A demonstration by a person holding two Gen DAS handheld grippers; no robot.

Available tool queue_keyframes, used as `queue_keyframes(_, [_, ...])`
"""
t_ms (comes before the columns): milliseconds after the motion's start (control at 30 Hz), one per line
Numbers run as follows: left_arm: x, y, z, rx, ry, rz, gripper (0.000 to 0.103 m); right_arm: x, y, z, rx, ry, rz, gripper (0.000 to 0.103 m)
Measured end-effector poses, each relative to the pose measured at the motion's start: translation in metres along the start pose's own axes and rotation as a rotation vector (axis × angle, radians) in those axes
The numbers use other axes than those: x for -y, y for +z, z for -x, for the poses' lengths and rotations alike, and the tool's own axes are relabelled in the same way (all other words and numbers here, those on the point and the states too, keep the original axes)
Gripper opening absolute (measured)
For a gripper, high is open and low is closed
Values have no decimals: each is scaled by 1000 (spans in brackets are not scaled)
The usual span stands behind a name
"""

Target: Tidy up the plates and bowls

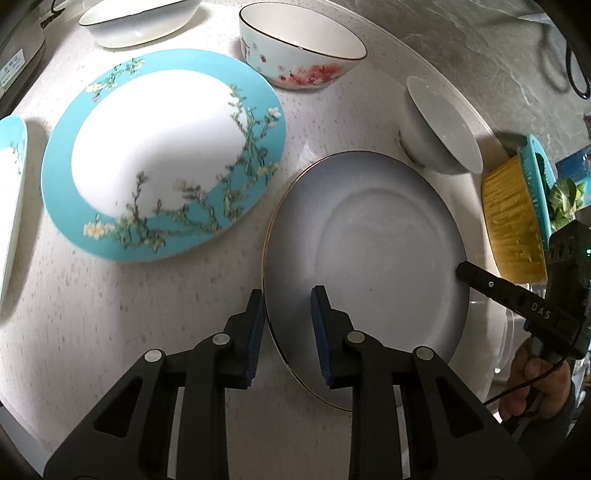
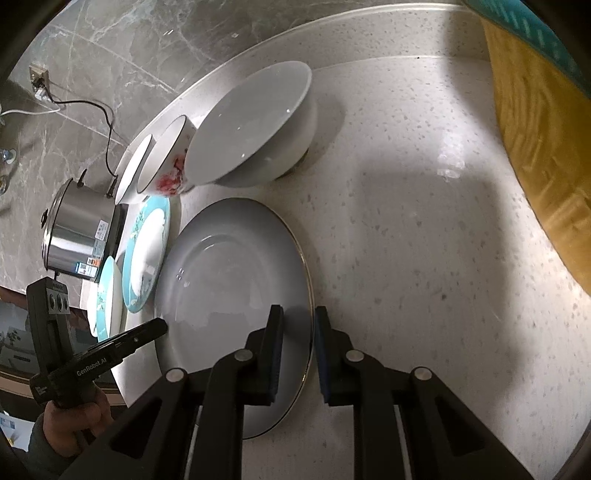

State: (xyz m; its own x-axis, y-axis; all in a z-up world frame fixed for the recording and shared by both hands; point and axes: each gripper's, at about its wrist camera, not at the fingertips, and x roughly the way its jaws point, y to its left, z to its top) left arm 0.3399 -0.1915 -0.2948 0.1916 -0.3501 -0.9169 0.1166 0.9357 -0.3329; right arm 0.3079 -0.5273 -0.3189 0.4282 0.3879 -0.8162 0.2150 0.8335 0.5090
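A grey plate with a thin gold rim (image 1: 369,258) (image 2: 229,295) lies flat on the speckled counter. My left gripper (image 1: 288,325) is open, its fingers straddling the plate's left rim. My right gripper (image 2: 299,347) is open, its fingers straddling the plate's right rim; it also shows in the left wrist view (image 1: 460,273). A turquoise floral plate (image 1: 162,158) (image 2: 147,251) lies left of the grey plate. A white bowl (image 1: 439,129) (image 2: 255,122) and a pink-flowered bowl (image 1: 299,48) (image 2: 170,158) stand behind.
A white oval dish (image 1: 136,18) sits at the back, another turquoise dish (image 1: 11,184) (image 2: 105,299) at far left. A yellow and turquoise basket (image 1: 517,221) (image 2: 543,129) stands to the right. A steel pot (image 2: 81,232) stands beyond the plates.
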Motion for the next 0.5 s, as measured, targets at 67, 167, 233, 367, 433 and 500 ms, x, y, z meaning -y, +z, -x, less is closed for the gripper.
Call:
queue_keyframes(67, [1, -7, 4, 3, -3, -3, 23, -2, -4, 5, 2, -4, 6, 18])
queue_keyframes(167, [2, -21, 13, 17, -3, -10, 23, -7, -10, 13, 7, -10, 23, 18])
queue_keyframes(233, [3, -27, 19, 29, 1, -16, 23, -13, -15, 19, 14, -14, 38, 18])
queue_keyframes(367, [1, -43, 36, 54, 6, -20, 23, -25, -27, 29, 25, -14, 69, 18])
queue_keyframes(433, [-1, -52, 45, 63, 7, -21, 23, -30, -33, 33, 27, -13, 85, 18])
queue_keyframes(500, [-7, -64, 57, 68, 7, -18, 23, -37, -41, 38, 26, -10, 96, 18])
